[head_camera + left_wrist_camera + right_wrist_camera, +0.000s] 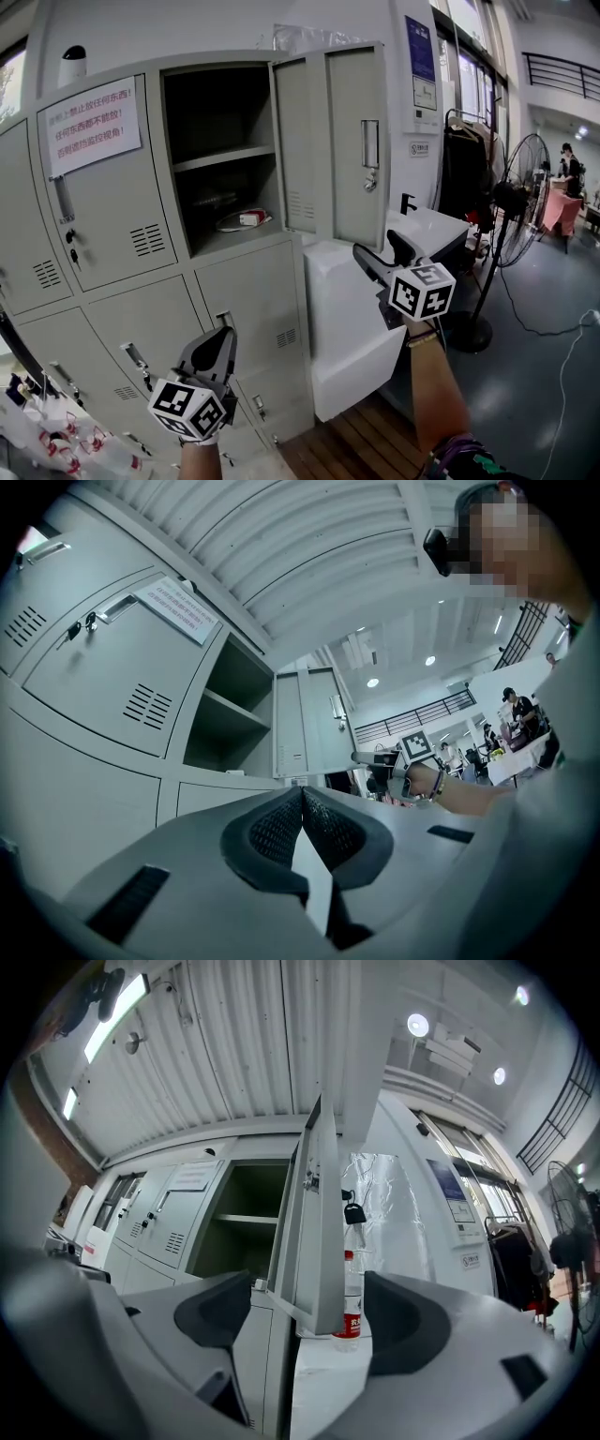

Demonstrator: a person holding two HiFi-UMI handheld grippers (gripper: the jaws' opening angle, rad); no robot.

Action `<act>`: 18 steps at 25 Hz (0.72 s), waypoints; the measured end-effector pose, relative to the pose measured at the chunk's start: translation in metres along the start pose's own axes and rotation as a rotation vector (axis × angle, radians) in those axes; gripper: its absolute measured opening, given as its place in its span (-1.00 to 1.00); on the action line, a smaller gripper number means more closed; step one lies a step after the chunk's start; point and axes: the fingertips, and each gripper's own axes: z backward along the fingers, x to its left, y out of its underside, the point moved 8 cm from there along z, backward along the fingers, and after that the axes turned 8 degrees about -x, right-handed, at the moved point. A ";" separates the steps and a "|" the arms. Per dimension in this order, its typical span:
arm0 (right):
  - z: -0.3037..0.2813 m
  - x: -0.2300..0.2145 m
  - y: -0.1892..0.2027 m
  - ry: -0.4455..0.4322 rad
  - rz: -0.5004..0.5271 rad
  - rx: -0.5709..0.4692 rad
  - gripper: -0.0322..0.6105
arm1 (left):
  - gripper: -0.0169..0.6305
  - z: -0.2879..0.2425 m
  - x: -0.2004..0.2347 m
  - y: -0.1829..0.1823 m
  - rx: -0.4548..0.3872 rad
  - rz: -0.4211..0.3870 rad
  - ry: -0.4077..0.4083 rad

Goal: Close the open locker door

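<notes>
Locker door (pixel 330 141) stood swung out from the open compartment (pixel 220 159), hinged at that compartment's right side. Long axis upright. Free edge with handle (pixel 371 142) and hanging key (pixel 371 180) lay nearest the person.

Right gripper (pixel 386 255) sat below and just right of the free edge, on the outer-face side. Jaws apart, nothing between the pads, clear of the door. Its own view showed the door nearly edge-on, beyond the jaws.

Left gripper (pixel 223 336), jaws together and empty, was low and left by the lower lockers (pixel 141 319), farther off.

Hinge line hard to make out; door's inner face hidden.
</notes>
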 end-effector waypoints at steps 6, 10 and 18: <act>-0.005 -0.005 -0.003 -0.012 -0.015 -0.003 0.01 | -0.88 0.001 0.002 0.002 0.012 -0.003 -0.009; -0.007 -0.004 -0.004 -0.022 0.003 0.000 -0.13 | -0.89 0.002 0.003 0.004 0.011 -0.009 -0.008; -0.007 -0.004 -0.006 -0.006 0.030 -0.007 -0.52 | -0.88 0.004 0.007 0.005 0.019 -0.007 -0.015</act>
